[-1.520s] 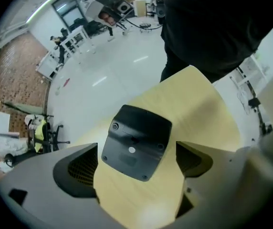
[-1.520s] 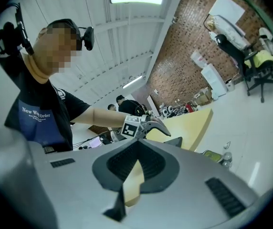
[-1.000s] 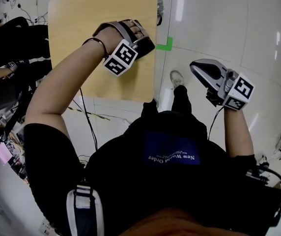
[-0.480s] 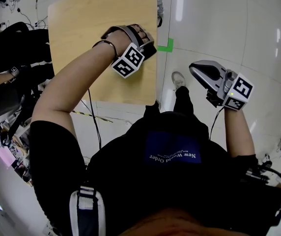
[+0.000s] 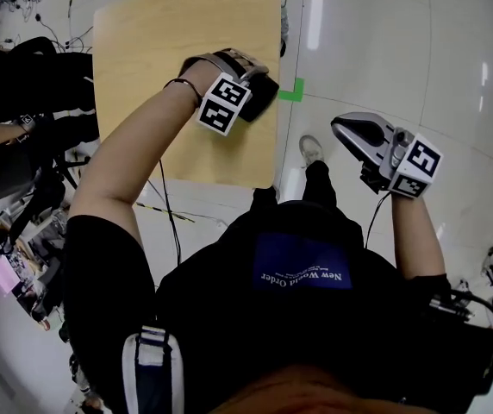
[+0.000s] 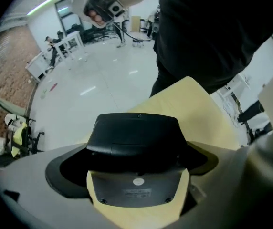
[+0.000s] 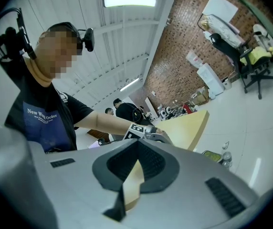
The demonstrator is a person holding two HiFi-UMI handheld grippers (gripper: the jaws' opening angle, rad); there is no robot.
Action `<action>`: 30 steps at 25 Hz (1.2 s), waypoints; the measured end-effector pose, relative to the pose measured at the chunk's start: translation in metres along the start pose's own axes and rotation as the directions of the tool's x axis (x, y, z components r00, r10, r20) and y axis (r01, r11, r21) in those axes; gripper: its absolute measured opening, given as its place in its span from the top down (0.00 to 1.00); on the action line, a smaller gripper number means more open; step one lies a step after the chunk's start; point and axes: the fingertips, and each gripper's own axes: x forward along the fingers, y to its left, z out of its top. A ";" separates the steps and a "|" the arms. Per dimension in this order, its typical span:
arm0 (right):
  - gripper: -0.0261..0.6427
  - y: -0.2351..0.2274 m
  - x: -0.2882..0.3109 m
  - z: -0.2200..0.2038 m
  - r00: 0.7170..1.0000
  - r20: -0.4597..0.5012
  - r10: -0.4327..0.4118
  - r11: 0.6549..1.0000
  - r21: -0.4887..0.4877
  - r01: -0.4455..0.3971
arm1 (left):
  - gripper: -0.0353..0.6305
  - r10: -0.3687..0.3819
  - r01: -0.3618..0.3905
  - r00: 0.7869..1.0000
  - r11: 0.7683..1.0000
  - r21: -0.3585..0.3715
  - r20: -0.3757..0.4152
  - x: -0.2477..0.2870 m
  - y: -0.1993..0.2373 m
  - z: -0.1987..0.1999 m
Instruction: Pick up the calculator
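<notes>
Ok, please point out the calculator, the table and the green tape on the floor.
calculator [image 6: 134, 187], left gripper view, its grey underside.
table [image 5: 177, 33], head view, bare wooden top.
green tape [image 5: 291, 95], head view, its lower bar.

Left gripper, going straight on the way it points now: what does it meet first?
Most likely the calculator, lying on the wooden table directly under the left gripper. Its jaws have just been opening and stand wide on either side of it, not pressing. The remaining gap is hard to judge.

The calculator [image 6: 135, 151], cased in matt dark plastic, is lying on a smooth, pale wood-grain tabletop [image 5: 177, 33], while the glossy white floor [image 5: 376, 41] is throwing back bright reflections and a rough brick wall [image 7: 174, 46] is showing behind.
</notes>
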 end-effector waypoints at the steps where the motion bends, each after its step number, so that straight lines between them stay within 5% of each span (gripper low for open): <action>1: 0.98 0.003 0.001 0.000 1.000 -0.002 0.001 1.000 -0.003 -0.001 | 0.06 0.020 -0.020 1.000 0.999 -0.042 0.022 -0.005 0.001 0.001; 6: 0.98 0.020 0.013 0.005 0.999 -0.023 0.030 0.999 -0.025 -0.031 | 0.06 0.157 -0.115 0.979 0.952 -0.284 0.130 -0.037 -0.003 0.005; 8: 0.98 0.029 0.020 0.008 0.998 -0.032 0.045 0.998 -0.039 -0.047 | 0.06 0.234 -0.150 0.956 0.908 -0.391 0.178 -0.053 -0.007 0.007; 11: 0.98 0.047 0.032 0.010 0.997 -0.049 0.066 0.996 -0.058 -0.069 | 0.06 0.370 -0.188 0.899 0.811 -0.554 0.235 -0.080 -0.020 0.008; 18: 0.98 0.094 0.069 0.013 0.987 -0.111 0.116 0.984 -0.122 -0.129 | 0.06 0.649 -0.198 0.714 0.548 -0.812 0.264 -0.147 -0.077 0.013; 22: 0.98 0.117 0.085 0.019 0.982 -0.132 0.135 0.979 -0.137 -0.153 | 0.06 0.750 -0.166 0.611 0.434 -0.885 0.253 -0.179 -0.111 0.028; 28: 0.98 0.162 0.100 0.022 0.975 -0.163 0.150 0.967 -0.182 -0.179 | 0.06 0.898 -0.046 0.403 0.215 -0.976 0.179 -0.227 -0.176 0.046; 30: 0.98 0.179 0.107 0.023 0.975 -0.155 0.157 0.964 -0.190 -0.186 | 0.06 0.926 -0.011 0.348 0.158 -0.987 0.144 -0.238 -0.203 0.049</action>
